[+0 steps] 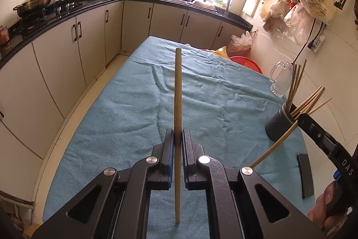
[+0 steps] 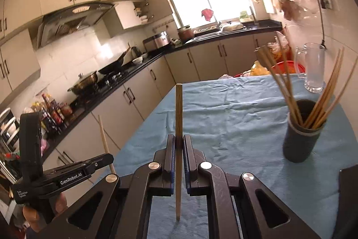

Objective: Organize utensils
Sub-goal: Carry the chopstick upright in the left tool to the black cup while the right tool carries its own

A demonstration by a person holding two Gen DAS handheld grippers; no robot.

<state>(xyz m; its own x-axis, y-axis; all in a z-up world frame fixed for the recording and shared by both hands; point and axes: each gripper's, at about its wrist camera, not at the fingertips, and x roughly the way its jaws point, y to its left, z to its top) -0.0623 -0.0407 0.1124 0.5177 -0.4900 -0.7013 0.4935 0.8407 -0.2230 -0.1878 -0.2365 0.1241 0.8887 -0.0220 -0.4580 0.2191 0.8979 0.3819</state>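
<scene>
- My left gripper (image 1: 177,138): jaws nearly closed, pinching one pale bamboo chopstick (image 1: 177,104) near its middle. The stick runs straight ahead between the fingers, which I judge keeps it steady for carrying.
- My right gripper (image 2: 178,142): jaws likewise drawn in on a second pale wooden chopstick (image 2: 178,127), thick end forward, thin tip pointing back at me.
- Dark cylindrical holder cup (image 2: 301,138): stands upright on the blue cloth-covered table (image 2: 223,118), to the right of both grippers. It holds a loose fan of matching chopsticks (image 2: 322,102), leaning outward against the rim.
- Both held sticks are above the cloth, apart from the cup and not yet in it; I judge that is where each belongs.
- Clear glass pitcher (image 2: 312,68): beyond the cup, near the table's far edge, apparently empty.
- Flat black rectangular object (image 1: 304,175): lies on the cloth near me; I cannot identify it.
</scene>
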